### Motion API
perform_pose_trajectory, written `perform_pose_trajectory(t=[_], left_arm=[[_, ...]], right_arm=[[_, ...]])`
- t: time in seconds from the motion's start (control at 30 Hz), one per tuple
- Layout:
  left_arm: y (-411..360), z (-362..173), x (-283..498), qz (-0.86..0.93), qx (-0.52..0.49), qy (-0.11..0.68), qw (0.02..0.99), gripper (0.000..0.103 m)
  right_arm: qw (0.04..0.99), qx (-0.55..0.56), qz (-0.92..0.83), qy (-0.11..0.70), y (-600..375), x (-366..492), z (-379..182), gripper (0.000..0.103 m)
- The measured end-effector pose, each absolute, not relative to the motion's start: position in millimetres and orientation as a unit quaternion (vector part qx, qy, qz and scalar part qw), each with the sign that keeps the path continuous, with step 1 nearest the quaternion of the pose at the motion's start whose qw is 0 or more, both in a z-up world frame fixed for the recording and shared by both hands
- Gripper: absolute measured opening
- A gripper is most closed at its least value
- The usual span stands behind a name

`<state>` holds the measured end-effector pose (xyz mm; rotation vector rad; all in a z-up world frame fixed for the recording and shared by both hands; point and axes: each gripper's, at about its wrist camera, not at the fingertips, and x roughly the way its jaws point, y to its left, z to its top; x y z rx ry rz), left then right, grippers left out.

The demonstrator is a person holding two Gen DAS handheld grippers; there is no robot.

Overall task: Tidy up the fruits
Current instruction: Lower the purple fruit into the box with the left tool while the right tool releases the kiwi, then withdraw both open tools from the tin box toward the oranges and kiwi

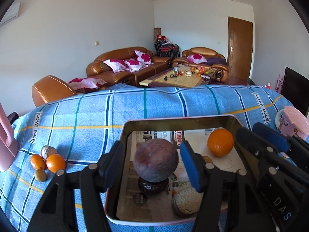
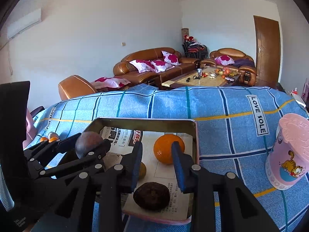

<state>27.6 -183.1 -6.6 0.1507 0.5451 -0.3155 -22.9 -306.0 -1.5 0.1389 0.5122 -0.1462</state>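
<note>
A metal tin (image 1: 179, 118) lined with newspaper sits on the blue checked cloth (image 1: 96, 112). My left gripper (image 1: 152, 160) holds a purple-brown round fruit (image 1: 155, 160) above the tin; it also shows in the right wrist view (image 2: 87, 144). In the tin lie an orange (image 1: 220, 142), a dark brown fruit (image 1: 152, 185) and a pale round cake (image 1: 187, 201). My right gripper (image 2: 157, 164) is open and empty over the tin (image 2: 146, 120), its fingers either side of the orange (image 2: 167, 148), above the dark fruit (image 2: 151, 195). Two oranges (image 1: 48, 162) lie left of the tin.
A small green-brown fruit (image 1: 40, 175) and a round speckled item (image 1: 48, 151) lie by the loose oranges. A pink cartoon cup (image 2: 287, 152) stands to the right of the tin. A pink object (image 1: 6, 141) stands at far left. Sofas and a coffee table are beyond.
</note>
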Motion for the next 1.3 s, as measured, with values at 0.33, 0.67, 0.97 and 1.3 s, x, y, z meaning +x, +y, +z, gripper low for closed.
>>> perform_pose_trajectory(t=[0.33,0.67,0.97,1.3], left_arm=[[-163.3,19.4,3.5,-0.127,0.070,0.179,0.973,0.103],[-130.6,20.7,2.4,-0.082,0.057,0.155,0.983,0.103],[-121.4,10.9,5.2,-0.067,0.066,0.164,0.982,0.103],[-117.2,9.4,-2.1,-0.077,0.061,0.169,0.981,0.103]], right_arm=[[0.981,0.063,-0.129,0.134,-312.5,-54.7,24.0,0.092],[0.983,0.022,-0.168,0.065,-300.5,-73.9,26.5,0.092],[0.979,0.037,-0.182,0.083,-301.2,-73.4,24.2,0.091],[0.977,0.036,-0.189,0.088,-293.1,-77.8,23.7,0.091]])
